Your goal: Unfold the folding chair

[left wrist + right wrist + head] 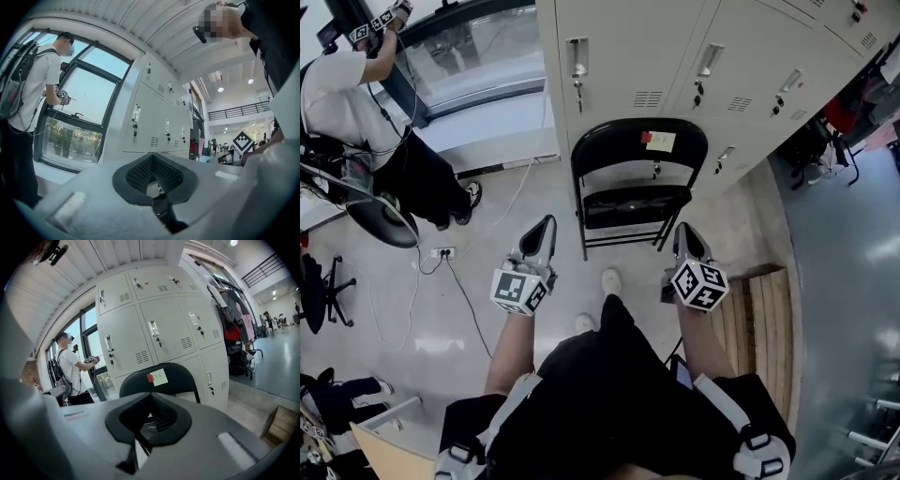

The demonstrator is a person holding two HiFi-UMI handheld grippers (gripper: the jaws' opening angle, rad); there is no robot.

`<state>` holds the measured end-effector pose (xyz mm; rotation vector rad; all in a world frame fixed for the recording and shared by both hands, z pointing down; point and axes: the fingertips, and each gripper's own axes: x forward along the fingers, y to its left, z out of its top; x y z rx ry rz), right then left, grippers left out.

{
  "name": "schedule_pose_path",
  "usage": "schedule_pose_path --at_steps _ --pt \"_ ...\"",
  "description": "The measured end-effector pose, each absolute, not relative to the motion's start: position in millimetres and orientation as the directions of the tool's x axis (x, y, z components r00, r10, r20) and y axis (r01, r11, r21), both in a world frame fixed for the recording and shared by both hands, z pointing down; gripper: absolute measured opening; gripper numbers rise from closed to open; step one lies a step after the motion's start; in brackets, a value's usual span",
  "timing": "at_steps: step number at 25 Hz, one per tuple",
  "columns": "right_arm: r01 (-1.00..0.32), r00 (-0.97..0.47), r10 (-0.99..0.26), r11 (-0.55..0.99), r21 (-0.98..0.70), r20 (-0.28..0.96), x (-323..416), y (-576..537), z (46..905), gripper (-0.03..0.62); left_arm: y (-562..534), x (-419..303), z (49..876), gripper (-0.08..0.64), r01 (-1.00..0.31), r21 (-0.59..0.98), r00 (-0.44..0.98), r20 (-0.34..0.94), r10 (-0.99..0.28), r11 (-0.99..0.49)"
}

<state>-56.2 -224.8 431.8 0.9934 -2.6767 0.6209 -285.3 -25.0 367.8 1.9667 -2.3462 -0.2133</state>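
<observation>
The black folding chair (637, 150) stands against the grey lockers with its seat (636, 204) lying flat and two sticky notes on its backrest. In the right gripper view the backrest (180, 376) rises just past the jaws. My left gripper (540, 228) hangs in front of the chair's left leg, apart from it, shut with nothing held. My right gripper (686, 234) is near the chair's right front corner, also shut and empty. In the left gripper view the left gripper (152, 157) points at the lockers and window; the chair is hidden there.
Grey lockers (675, 56) stand behind the chair. A wooden pallet (764, 319) lies on the floor at my right. A person (356, 103) with grippers stands at the window, far left, near an office chair (380, 220). A power strip (443, 252) with cables lies on the floor.
</observation>
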Motion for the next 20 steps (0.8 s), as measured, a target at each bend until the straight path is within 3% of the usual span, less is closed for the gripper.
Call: schedule_pose_path --at_steps 10,16,20 --pt "-0.633 -0.763 -0.487 0.696 -0.339 0.425 -115.1 -274.8 486.0 0.006 -98.4 -321.1 395.4 0.006 -0.975 0.143 -0.165 0.032 -0.986 0.168" --pt "-0.604 -0.778 -0.434 0.716 -0.349 0.454 -139.2 -287.0 502.9 0.006 -134.5 -345.8 434.4 0.057 -0.971 0.161 -0.163 0.103 -0.981 0.178" --pt "-0.605 -0.774 -0.417 0.709 -0.362 0.476 -141.9 -296.2 514.7 0.006 -165.4 -358.3 460.5 0.14 -0.975 0.156 -0.127 0.185 -0.975 0.156"
